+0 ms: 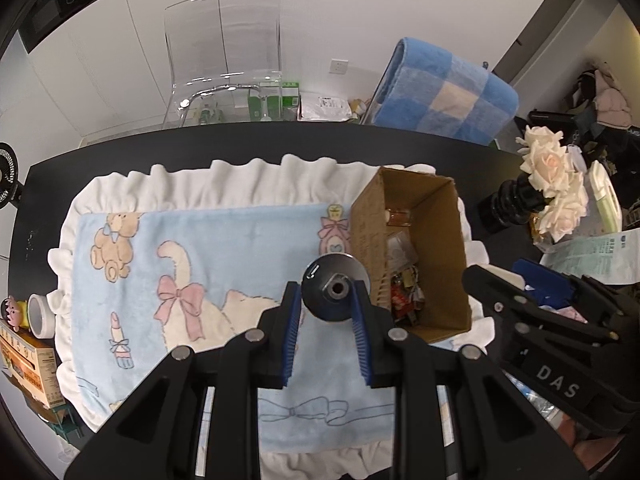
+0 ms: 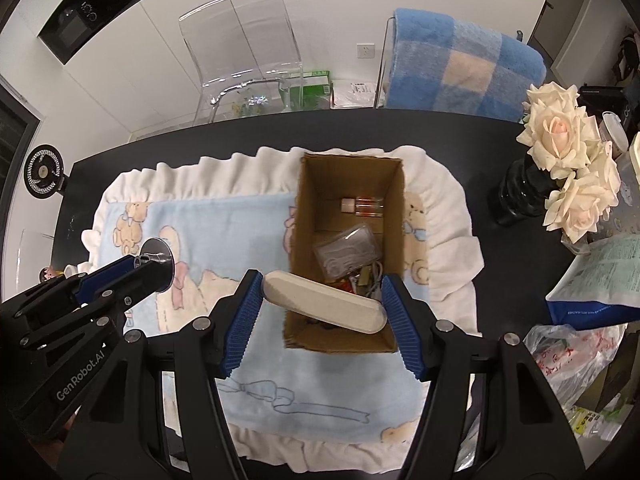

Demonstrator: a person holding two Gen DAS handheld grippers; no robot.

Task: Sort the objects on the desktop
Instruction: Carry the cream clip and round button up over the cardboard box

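My left gripper (image 1: pixel 327 298) is shut on a round black and silver disc-shaped object (image 1: pixel 335 290), held above the blanket just left of the cardboard box (image 1: pixel 430 248). It also shows at the left of the right wrist view (image 2: pixel 154 261). My right gripper (image 2: pixel 322 292) is shut on a long cream oval case (image 2: pixel 324 302), held lengthwise above the near end of the box (image 2: pixel 306 208). The box holds a small glass bottle (image 2: pixel 362 205), a clear plastic pack (image 2: pixel 346 254) and several small items.
A blue and white frilled blanket (image 2: pixel 224 224) covers the black table (image 2: pixel 240 136). A black vase of cream roses (image 2: pixel 560 160), papers and plastic bags lie at the right. A small fan (image 2: pixel 44 170) stands at the left. Tape roll (image 1: pixel 40 314) and cartons sit at the left edge.
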